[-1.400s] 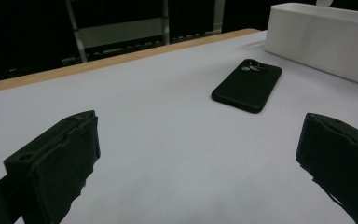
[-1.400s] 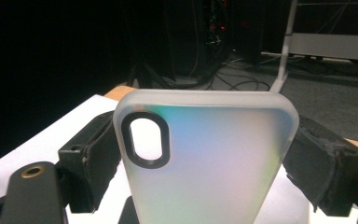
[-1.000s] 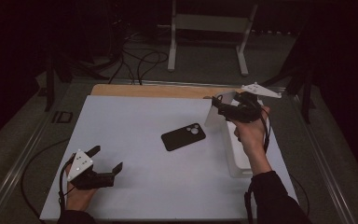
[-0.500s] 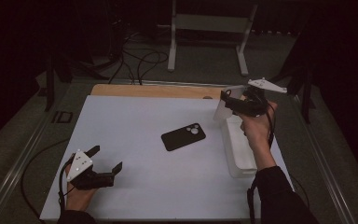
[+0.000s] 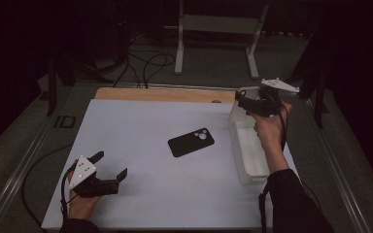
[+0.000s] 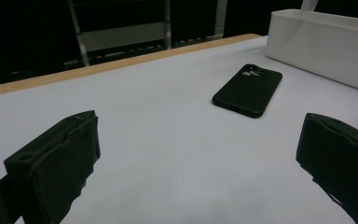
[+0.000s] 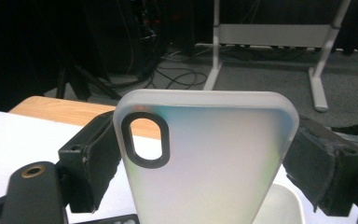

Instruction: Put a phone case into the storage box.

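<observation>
Translucence marked the frosted phone case (image 7: pixel 205 158) that we held upright between the jaws of our right gripper (image 5: pixel 245 104), the two pads pressing on its side edges, its dark-rimmed camera opening near the top corner. In the high view this gripper hung over the far end of the white bin (image 5: pixel 252 160), which stood along the right edge of the white table (image 5: pixel 141 131). A black phone case (image 5: pixel 191 142) lay flat near the middle of the table, just beside the bin's long wall and apart from it. Our left gripper (image 5: pixel 108 167) rested low at the near left corner, its jaws spread wide with nothing between them, pointed across the table toward the black case. A strip of bare wood (image 5: pixel 160 94) edged the far side.
</observation>
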Demonstrator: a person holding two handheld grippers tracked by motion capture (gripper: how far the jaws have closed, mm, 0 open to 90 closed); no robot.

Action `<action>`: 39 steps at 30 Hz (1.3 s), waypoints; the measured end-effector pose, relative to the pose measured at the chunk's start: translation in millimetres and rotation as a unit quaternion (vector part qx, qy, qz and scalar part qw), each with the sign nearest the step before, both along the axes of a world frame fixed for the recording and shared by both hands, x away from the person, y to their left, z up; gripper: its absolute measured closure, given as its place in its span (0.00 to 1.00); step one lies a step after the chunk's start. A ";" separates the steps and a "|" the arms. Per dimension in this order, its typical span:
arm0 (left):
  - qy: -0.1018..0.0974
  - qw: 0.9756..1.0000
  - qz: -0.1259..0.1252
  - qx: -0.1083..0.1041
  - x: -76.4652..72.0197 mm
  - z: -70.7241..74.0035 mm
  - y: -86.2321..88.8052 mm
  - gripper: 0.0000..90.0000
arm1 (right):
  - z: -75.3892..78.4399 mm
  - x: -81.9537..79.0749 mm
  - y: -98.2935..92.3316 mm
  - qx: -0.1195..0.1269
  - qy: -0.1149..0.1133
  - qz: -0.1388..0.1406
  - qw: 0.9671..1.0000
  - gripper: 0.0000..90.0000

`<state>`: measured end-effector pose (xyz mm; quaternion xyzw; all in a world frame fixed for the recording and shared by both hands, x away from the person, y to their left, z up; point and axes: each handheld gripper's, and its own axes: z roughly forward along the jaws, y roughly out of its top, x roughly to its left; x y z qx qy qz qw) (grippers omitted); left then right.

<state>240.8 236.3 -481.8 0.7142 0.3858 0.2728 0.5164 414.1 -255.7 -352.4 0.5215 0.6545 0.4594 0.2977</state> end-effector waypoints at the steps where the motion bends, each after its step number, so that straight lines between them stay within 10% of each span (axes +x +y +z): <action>1: 0.000 1.000 0.000 0.000 -0.1 0.0 -0.1 0.00 | -0.5 0.9 -0.7 -0.001 0.000 -0.002 1.000 0.18; 39: -0.002 1.000 0.000 0.000 -0.8 0.4 -0.1 0.00 | -29.8 34.1 -18.3 -0.014 0.043 -0.081 0.996 0.18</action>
